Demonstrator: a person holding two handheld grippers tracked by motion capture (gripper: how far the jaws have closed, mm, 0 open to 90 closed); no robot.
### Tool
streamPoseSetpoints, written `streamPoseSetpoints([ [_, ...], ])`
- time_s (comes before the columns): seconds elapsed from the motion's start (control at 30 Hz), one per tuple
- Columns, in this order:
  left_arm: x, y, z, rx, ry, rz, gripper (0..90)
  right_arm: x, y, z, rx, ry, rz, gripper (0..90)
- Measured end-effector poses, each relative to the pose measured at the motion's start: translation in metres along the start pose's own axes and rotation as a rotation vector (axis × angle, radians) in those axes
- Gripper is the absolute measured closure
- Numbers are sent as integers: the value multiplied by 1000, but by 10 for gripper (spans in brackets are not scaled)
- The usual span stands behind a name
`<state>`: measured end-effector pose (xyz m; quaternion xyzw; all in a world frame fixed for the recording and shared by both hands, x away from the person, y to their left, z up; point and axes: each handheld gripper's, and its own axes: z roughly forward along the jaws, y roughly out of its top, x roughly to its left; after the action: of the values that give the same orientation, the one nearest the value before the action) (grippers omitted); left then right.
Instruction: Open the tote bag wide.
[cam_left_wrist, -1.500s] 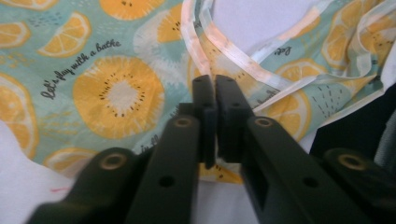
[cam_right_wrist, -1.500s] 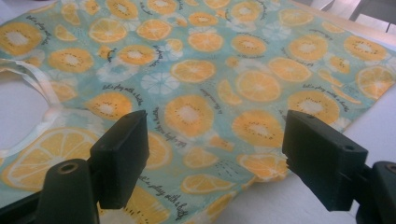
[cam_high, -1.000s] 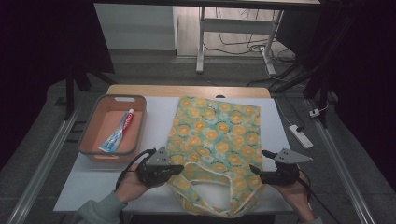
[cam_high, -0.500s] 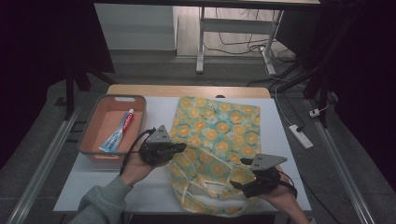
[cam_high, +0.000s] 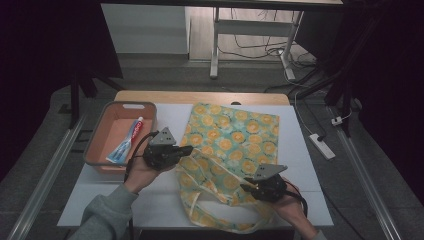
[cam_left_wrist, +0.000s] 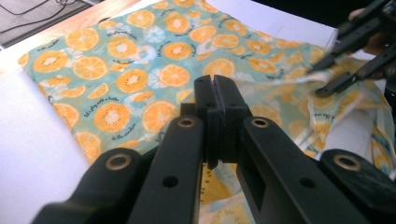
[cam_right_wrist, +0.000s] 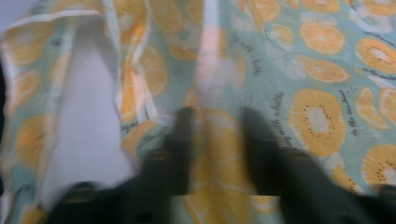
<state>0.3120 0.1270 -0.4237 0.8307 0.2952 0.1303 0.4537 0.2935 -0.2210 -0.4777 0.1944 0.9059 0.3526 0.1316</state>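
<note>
Now the left gripper (cam_high: 186, 150) is clamped on the bag (cam_high: 235, 135) rim at 9 o'clock, while the right gripper (cam_high: 246, 186), jaws just closing with fabric between, reaches the rim at 5 o'clock.

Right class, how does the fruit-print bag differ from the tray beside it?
The bag is soft cloth, teal with orange slices; the tray is rigid, plain pink. The bag lies rumpled at its near end; the tray sits flat, holding a toothpaste tube. Both rest on the white table.
</note>
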Motion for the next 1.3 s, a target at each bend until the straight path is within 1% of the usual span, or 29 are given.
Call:
streamPoseSetpoints([
  [0.03, 0, 0, 0, -1, 1, 0, 886, 1, 1, -2, -14, 15, -4, 853],
  [0.07, 0, 0, -1, -4, 3, 0, 886, 3, 3, -5, -24, 25, -14, 872],
  [0.17, 1, 0, -2, -10, 8, -1, 886, 9, 12, -13, -70, 47, -42, 888],
  [0.2, 2, 0, -3, -14, 12, -1, 885, 9, 16, -17, -95, 53, -36, 889],
  [0.3, 9, 0, -3, -15, 38, -17, 885, -3, 26, -26, -175, 58, 7, 889],
  [0.37, 10, -1, -1, -11, 49, -19, 885, -15, 30, -29, -202, 35, 33, 888],
  [0.4, 14, -1, 3, 1, 71, -20, 884, -22, 32, -29, -209, 23, 51, 889],
  [0.43, 14, -1, 3, 1, 71, -20, 884, -30, 33, -29, -215, 8, 68, 888],
  [0.5, 21, -1, 13, 19, 98, -26, 883, -46, 35, -25, -214, -30, 99, 888],
  [0.53, 21, -1, 13, 19, 98, -26, 883, -46, 35, -25, -214, -30, 99, 888],
  [0.57, 23, 0, 18, 24, 103, -30, 882, -64, 33, -19, -222, -36, 157, 888],
  [0.6, 25, 0, 24, 33, 111, -32, 882, -64, 33, -19, -222, -36, 157, 888],
  [0.63, 26, 0, 29, 42, 117, -34, 880, -78, 30, -9, -210, -54, 203, 888],
  [0.67, 27, 0, 34, 48, 120, -34, 879, -82, 29, -5, -200, -63, 211, 889],
  [0.7, 29, 0, 44, 67, 121, -37, 878, -86, 27, 0, -185, -69, 220, 888],
  [0.73, 29, 0, 44, 67, 121, -37, 877, -89, 25, 4, -171, -76, 225, 889],
  [0.77, 30, 1, 52, 82, 119, -35, 877, -92, 22, 8, -153, -88, 232, 888],
  [0.8, 30, 1, 52, 82, 119, -35, 873, -92, 22, 8, -153, -88, 232, 888],
  [0.83, 30, 0, 56, 88, 117, -35, 865, -98, 17, 15, -123, -102, 248, 888],
  [0.9, 29, 0, 60, 99, 113, -32, 807, -103, 10, 19, -108, -106, 276, 888],
  [0.93, 28, 0, 60, 100, 110, -30, 807, -103, 10, 19, -108, -106, 276, 888],
  [0.97, 27, 0, 59, 98, 107, -26, 747, -106, 4, 22, -90, -107, 289, 888],
  [1.0, 25, 1, 56, 90, 100, -23, 716, -106, 2, 23, -83, -107, 295, 888],
  [1.03, 23, 2, 52, 77, 95, -20, 716, -106, 2, 23, -83, -107, 295, 888],
  [1.1, 15, 5, 42, 48, 89, 4, 600, -107, -1, 24, -71, -105, 301, 888],
  [1.13, 10, 7, 36, 39, 83, 19, 600, -107, -1, 24, -71, -105, 301, 888],
  [1.2, -3, 10, 27, 25, 66, 55, 537, -106, 0, 24, -72, -104, 299, 888],
  [1.27, -18, 13, 21, 19, 31, 94, 511, -106, 0, 24, -74, -104, 297, 888],
  [1.3, -28, 14, 20, 22, 0, 118, 488, -106, 0, 24, -73, -105, 297, 888],
])
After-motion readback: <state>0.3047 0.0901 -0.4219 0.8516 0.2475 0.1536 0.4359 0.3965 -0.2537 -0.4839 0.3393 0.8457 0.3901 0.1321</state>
